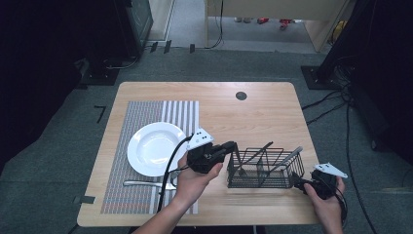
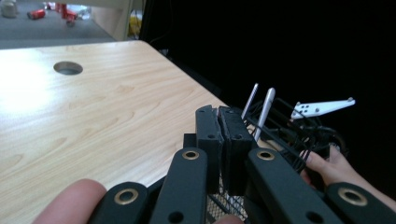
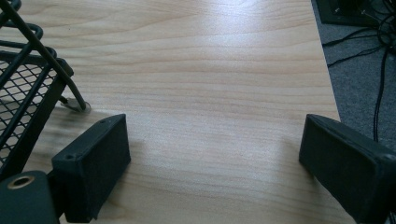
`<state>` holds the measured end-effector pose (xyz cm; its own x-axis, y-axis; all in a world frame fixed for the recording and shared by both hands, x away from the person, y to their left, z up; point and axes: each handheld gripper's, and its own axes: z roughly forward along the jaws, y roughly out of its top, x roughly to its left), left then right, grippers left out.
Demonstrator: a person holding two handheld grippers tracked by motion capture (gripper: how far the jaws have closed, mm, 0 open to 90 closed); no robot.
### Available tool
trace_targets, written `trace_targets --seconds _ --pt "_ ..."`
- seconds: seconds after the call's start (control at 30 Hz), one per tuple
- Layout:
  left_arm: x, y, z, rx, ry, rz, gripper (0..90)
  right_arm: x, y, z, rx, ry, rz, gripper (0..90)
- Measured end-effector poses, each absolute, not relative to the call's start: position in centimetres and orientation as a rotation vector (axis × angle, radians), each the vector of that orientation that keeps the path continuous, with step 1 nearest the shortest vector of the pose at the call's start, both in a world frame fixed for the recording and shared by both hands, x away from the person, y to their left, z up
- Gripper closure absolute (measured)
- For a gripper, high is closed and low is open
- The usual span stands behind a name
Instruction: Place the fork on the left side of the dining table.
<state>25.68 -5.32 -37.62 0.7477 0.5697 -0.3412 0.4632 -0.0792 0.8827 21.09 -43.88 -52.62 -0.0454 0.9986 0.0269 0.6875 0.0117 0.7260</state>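
Here, wire caddy point(image 1: 265, 168) sits on bench point(image 1: 263, 114), front right, two utensil handles point(image 1: 287, 157) leaning inside. Left gripper point(image 1: 233, 145) at its left rim, fingers point(image 2: 208, 140) pressed together, nothing visibly between. Right gripper point(image 1: 298, 183) beside its right end, fingers point(image 3: 93, 168) apart, empty. Risk: a nudge slides or tips the caddy. Plate point(image 1: 156, 148) empty; fork point(image 1: 146, 184) just below.

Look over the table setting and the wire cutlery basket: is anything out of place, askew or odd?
Nothing looks spilled or damaged. The white plate sits squarely on the striped placemat, with a fork lying flat just in front of it. The black wire basket stands upright, and the utensils in it only lean against its dividers.
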Motion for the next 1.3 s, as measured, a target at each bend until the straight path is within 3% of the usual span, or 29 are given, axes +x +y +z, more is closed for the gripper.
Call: trace_targets --seconds 0.37,0.53,0.73,0.8,0.93,1.3 --pt "25.9 -5.0 -37.5 1.718 0.813 0.089 88.3 21.1 -43.9 -52.6 1.726 1.784 0.797 8.2" --pt "26.3 -5.1 -38.0 1.737 0.831 0.044 76.7 21.1 -43.9 -52.6 1.726 1.786 0.796 8.2" --pt "26.9 -5.8 -38.5 1.764 0.853 0.016 69.4 21.1 -43.9 -52.6 1.727 1.785 0.797 8.2" --pt "27.0 -6.1 -38.6 1.774 0.852 0.015 70.7 21.1 -43.9 -52.6 1.726 1.785 0.797 8.3" --pt "27.2 -6.3 -38.7 1.786 0.843 0.032 86.4 21.1 -43.9 -52.6 1.727 1.784 0.798 8.2" --pt "26.7 -5.6 -37.1 1.760 0.776 0.055 88.6 21.1 -43.9 -52.6 1.725 1.786 0.797 8.2"
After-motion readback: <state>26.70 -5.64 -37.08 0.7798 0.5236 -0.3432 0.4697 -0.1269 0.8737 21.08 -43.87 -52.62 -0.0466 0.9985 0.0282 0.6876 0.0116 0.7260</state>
